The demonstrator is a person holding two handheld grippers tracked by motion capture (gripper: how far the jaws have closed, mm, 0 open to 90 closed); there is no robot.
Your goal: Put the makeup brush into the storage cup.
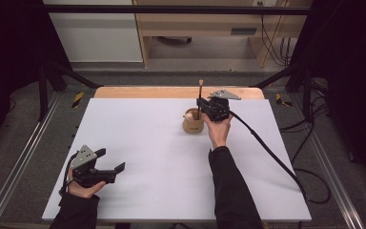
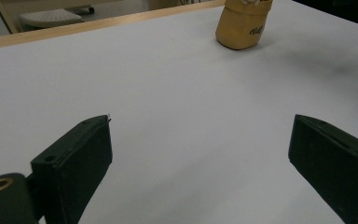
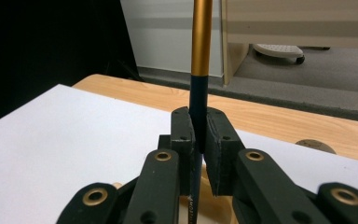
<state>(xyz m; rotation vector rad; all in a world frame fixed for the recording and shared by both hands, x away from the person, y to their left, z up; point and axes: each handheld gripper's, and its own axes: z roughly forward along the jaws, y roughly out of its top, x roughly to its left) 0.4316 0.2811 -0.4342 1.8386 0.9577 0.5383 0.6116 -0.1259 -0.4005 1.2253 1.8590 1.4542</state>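
At the table's near left corner, the left gripper rests low over the white mat in a person's hand, its jaws spread wide with bare mat between them. From the left gripper view, the two black jaws frame an open stretch of mat, and the tan cup stands well beyond them toward the far side, dark lettering on its wall.

Farther right, past the middle of the mat, the cup sits upright near the far edge, something pale showing at its mouth. Directly above it, the right gripper pinches a thin brush that stands upright, its lower end dropping to the cup's mouth and its tip rising above the gripper. Whether that lower end touches the cup cannot be told. In the right gripper view, the jaws press together on the dark lower part of the brush, whose gold upper part runs straight up out of the frame. The right hand grips from the near side, the sleeve running back toward the table's near edge, and a black cable trails off to the right across the mat.
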